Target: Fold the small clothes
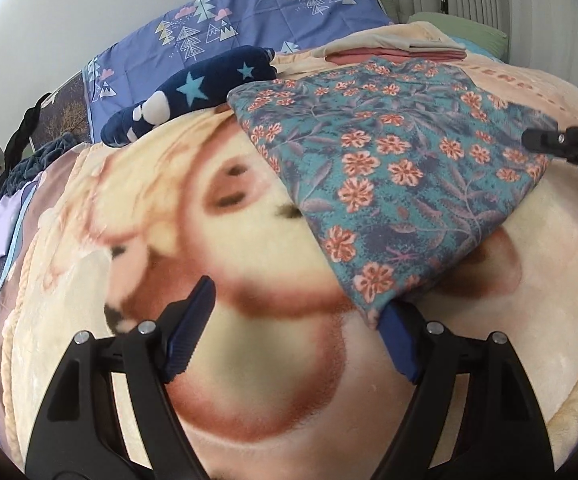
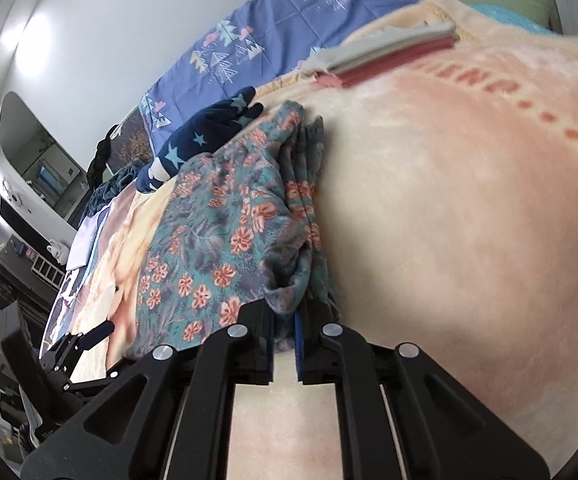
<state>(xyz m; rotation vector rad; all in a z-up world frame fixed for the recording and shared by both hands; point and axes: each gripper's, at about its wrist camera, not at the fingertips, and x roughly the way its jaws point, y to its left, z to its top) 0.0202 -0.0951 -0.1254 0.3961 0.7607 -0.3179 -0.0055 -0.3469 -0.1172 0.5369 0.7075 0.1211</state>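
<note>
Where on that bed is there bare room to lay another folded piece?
Bare blanket lies right of the teal floral garment, below the folded pink-and-grey stack. Also left of it, before the navy star plush. The far edge is crowded.

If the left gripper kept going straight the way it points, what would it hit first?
Probably the floral garment: the open left gripper already has its right finger tucked under that cloth's near corner. The centre line itself crosses bare fleece blanket first; depth is uncertain.

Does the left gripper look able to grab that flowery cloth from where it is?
Probably yes. The left gripper is open, and the floral garment has its near corner right at one blue finger, with only bare blanket between the fingers.
</note>
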